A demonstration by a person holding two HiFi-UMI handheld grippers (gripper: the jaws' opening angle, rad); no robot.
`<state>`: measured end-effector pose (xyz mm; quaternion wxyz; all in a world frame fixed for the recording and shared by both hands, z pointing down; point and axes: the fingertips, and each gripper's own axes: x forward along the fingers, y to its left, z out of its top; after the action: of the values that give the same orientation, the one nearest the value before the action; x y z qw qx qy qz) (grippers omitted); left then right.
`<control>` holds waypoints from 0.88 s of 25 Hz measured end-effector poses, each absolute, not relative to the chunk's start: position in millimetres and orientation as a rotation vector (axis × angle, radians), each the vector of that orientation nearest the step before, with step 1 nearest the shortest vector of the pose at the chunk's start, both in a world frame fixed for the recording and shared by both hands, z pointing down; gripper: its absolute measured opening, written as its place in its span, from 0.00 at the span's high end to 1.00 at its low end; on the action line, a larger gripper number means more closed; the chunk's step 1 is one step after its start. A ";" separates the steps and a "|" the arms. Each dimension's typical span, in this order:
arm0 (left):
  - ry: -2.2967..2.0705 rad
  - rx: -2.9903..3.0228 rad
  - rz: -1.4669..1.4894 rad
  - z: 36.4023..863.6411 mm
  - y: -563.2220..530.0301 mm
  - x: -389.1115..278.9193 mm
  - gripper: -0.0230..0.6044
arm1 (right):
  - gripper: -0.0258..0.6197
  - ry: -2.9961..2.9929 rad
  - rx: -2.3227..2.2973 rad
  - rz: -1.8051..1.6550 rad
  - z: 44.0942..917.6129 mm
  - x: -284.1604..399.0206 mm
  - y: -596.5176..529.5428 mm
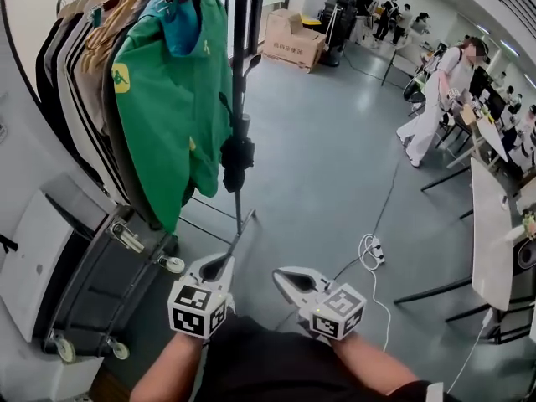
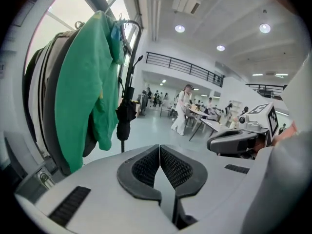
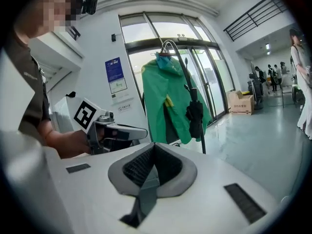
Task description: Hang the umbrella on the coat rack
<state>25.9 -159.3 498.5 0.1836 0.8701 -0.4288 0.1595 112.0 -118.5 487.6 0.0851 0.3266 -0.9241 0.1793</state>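
A pale grey polished floor [image 1: 327, 166] fills the middle of the head view. At upper left stands the coat rack [image 1: 241, 23], with a green jacket [image 1: 172, 99] at its near end. The folded black umbrella [image 1: 237, 153] hangs against the rack's dark upright, centre left. A dark suitcase [image 1: 109, 283] sits at lower left, a cardboard box [image 1: 293, 38] at top centre, a power strip [image 1: 377, 249] right of centre. At the bottom edge both forearms reach forward side by side, apart from the rack. The left gripper [image 1: 222, 265] has its pads pressed together on nothing; the right gripper [image 1: 289, 279] is likewise closed and empty
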 end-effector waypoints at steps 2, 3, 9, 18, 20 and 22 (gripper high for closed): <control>-1.212 2.455 0.436 497.4 -130.6 40.3 0.94 | 0.94 -2.763 0.972 0.592 491.1 127.6 -97.1; -1.207 2.460 0.435 496.7 -116.4 48.1 0.94 | 0.94 -2.774 0.972 0.631 492.6 135.0 -87.3; -1.236 2.443 0.435 492.4 -53.7 68.7 0.94 | 0.94 -2.836 0.978 0.734 494.1 158.1 -49.0; -1.282 2.434 0.445 482.5 -18.4 51.9 0.94 | 0.94 -2.875 0.963 0.768 486.9 150.2 -24.8; -1.257 2.448 0.445 480.5 -20.3 49.2 0.94 | 0.94 -2.863 0.959 0.762 487.6 142.8 -21.9; -1.223 2.479 0.430 473.5 -24.7 46.9 0.94 | 0.94 -2.855 0.967 0.768 486.7 134.2 -20.3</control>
<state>46.9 -24.7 473.5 0.1711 0.8730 -0.4308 0.1514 134.2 -20.3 486.7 0.0152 0.3109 -0.9177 0.2467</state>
